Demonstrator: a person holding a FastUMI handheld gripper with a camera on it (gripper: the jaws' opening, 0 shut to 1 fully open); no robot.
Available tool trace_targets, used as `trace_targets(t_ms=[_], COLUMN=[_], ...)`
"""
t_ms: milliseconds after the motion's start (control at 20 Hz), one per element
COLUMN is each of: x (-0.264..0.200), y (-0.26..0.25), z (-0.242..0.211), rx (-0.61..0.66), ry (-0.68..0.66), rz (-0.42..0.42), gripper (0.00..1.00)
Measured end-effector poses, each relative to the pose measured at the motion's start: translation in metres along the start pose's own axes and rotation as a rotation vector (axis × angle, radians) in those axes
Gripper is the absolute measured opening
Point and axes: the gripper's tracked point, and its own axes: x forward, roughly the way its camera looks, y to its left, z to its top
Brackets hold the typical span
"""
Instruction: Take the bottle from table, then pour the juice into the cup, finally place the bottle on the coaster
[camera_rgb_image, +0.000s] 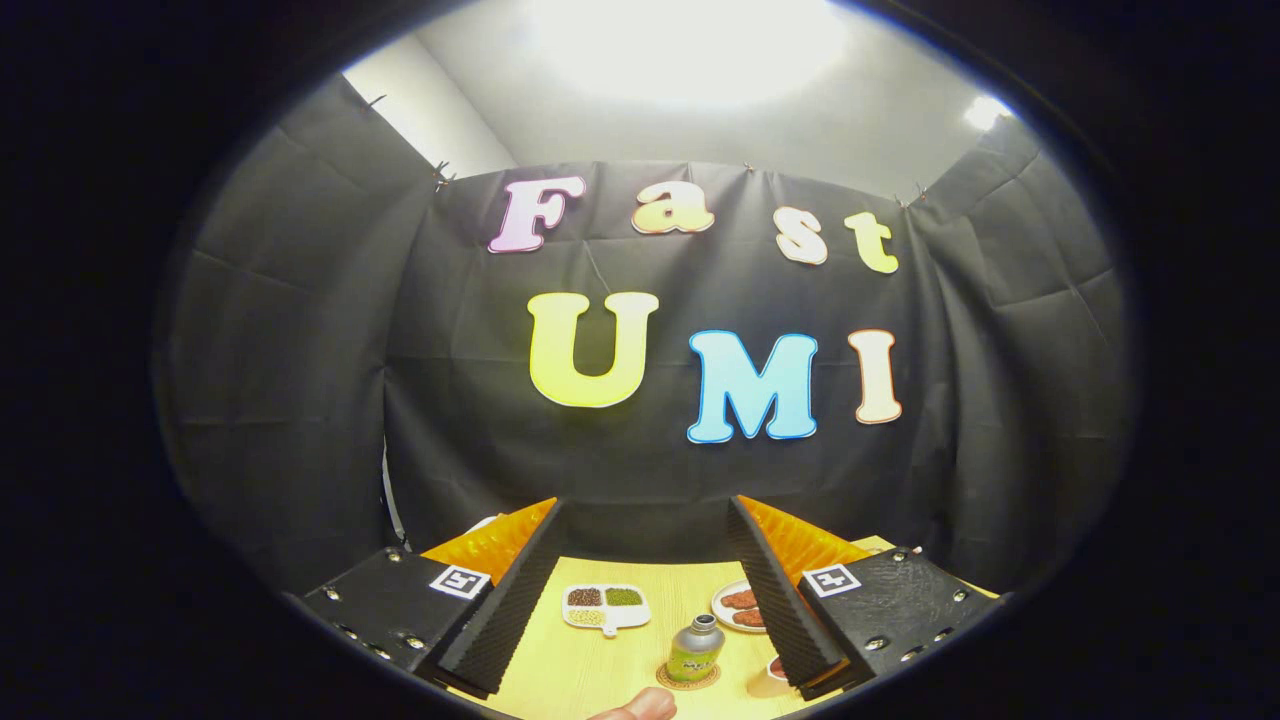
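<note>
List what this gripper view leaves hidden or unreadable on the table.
- Cup: mostly behind the right finger; contents unreadable.
- Round woven coaster: only its rim shows around the small green metal bottle standing on it.
- Round plate of brown food: partly hidden by that finger.
- White divided dish: contents too small to identify.
- Gripper: fingers open, empty.

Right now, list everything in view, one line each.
table: one, light wood, under everything.
bottle: one, green label with silver cap, upright on the coaster, between the fingers.
coaster: one, brown, round, under the bottle.
sectioned dish: one, white, holding dark, green and pale grains, beyond the bottle.
plate: one, white, with reddish-brown pieces, beside the sectioned dish.
cup: one, colour unclear, mostly hidden by a finger.
booth wall: black cloth, behind the table.
fingertip: one, near the coaster.
gripper: one, open, empty.
</note>
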Motion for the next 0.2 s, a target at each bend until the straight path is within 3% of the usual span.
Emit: trace_targets(t_ms=[200], x=[-0.0043], y=[-0.0096], z=[-0.0092], rx=[-0.006], ry=[0.022], rz=[-0.004], gripper=[0.98])
